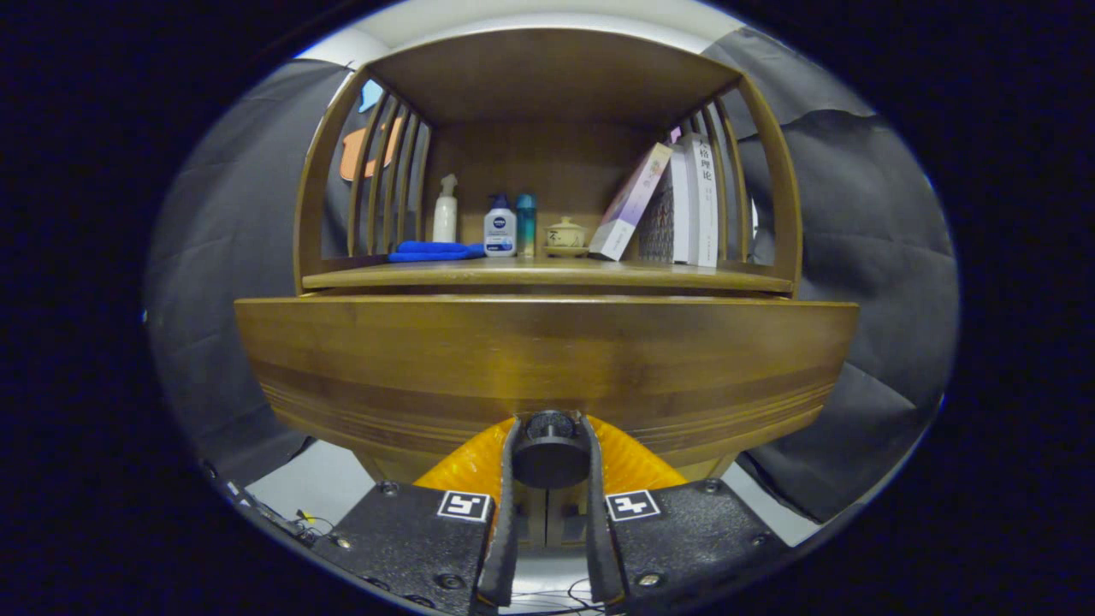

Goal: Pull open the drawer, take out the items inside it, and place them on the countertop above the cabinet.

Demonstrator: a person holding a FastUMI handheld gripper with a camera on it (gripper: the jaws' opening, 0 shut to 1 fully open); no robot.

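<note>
drawer front (pixel 547 359): glossy striped wood | knob (pixel 550 452): matt dark | cloth (pixel 435 251): soft blue fabric

The scene is evenly and moderately lit, with soft light from above and in front. The drawer front (pixel 547 359) carries a faint sheen across its wood grain, without hard glare. The shelf (pixel 547 274) recess is dimmer toward its back, though the bottles (pixel 500 227) and books (pixel 693 205) stay sharp. Fisheye distortion bows straight edges outward and stretches the booth cloth (pixel 855 222). The claw (pixel 550 428), shut on the round knob (pixel 550 453), looks slightly soft and shadowed underneath.
</note>
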